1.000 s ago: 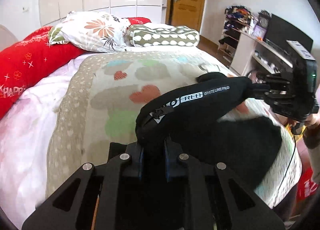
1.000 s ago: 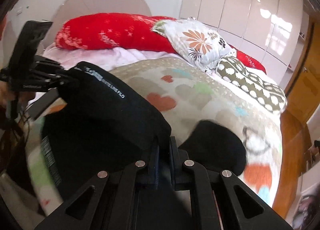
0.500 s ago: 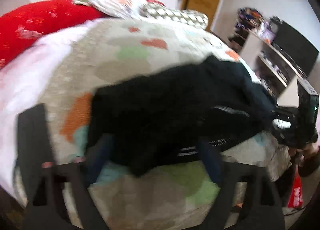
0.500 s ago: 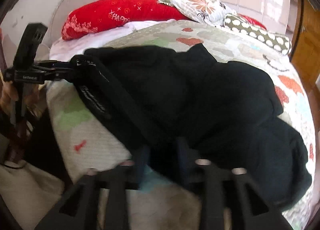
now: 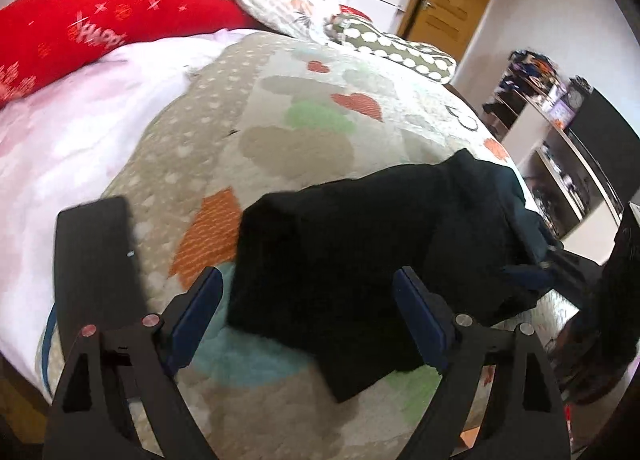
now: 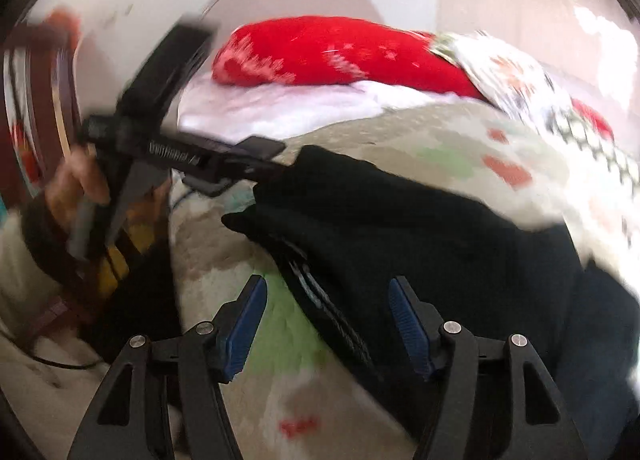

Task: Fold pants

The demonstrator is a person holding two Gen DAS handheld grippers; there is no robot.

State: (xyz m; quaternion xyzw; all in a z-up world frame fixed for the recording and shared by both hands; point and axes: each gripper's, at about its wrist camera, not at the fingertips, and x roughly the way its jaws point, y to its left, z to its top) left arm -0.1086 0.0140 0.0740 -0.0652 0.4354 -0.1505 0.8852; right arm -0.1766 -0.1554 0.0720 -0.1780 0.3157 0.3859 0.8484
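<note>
Black pants (image 5: 372,244) lie bunched in a folded heap on the patterned bedspread (image 5: 288,116), near the bed's near edge. My left gripper (image 5: 308,300) is open, its blue-padded fingers straddling the near edge of the pants without holding them. My right gripper (image 6: 324,308) is open too, over the waistband with white lettering (image 6: 320,300). In the right wrist view the left gripper (image 6: 256,164) shows at the pants' (image 6: 420,228) far corner. In the left wrist view the right gripper (image 5: 560,260) shows at the right end of the pants.
A red pillow (image 5: 80,28), a floral pillow (image 5: 280,0) and a dotted cushion (image 5: 392,52) lie at the head of the bed. A pink sheet (image 5: 72,128) covers the left side. Shelves (image 5: 560,164) and a wooden door (image 5: 452,8) stand to the right.
Both grippers held the pants' waistband up a second ago. They lowered the pants onto the bed, opened and let go. The pants now rest in a heap.
</note>
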